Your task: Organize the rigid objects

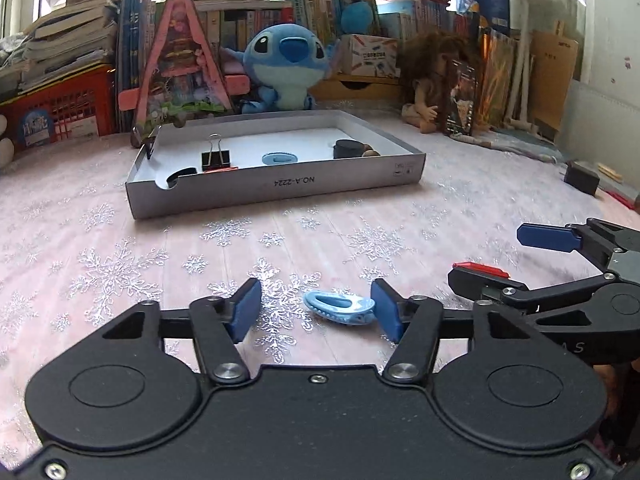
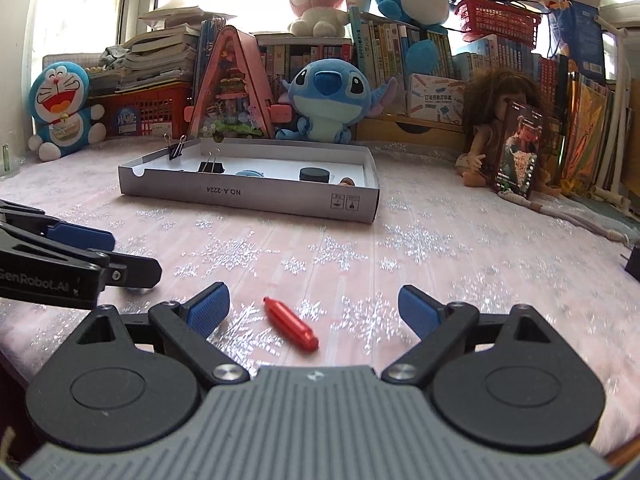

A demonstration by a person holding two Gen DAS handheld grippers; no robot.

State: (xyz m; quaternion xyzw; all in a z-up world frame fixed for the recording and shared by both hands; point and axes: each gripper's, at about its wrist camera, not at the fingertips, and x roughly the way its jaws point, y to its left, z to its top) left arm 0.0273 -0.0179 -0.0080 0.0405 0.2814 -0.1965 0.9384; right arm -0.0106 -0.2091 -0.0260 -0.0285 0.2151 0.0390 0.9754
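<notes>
My left gripper (image 1: pixel 316 308) is open, low over the cloth, with a light blue hair clip (image 1: pixel 339 307) lying between its fingers, close to the right one. My right gripper (image 2: pixel 314 310) is open with a red cylinder (image 2: pixel 290 323) lying on the cloth between its fingers. The red cylinder also shows in the left wrist view (image 1: pixel 478 269), partly behind the right gripper's finger. A shallow grey box lid (image 1: pixel 280 188) stands farther back. It holds a black binder clip (image 1: pixel 215 158), a second blue clip (image 1: pixel 280 158) and a black round object (image 1: pixel 347 148).
Plush toys, a pink triangular toy house (image 1: pixel 182 64), red baskets and books line the back edge. A doll (image 2: pixel 496 128) with a photo card sits at the right. A small black block (image 1: pixel 582 178) lies on the cloth at far right.
</notes>
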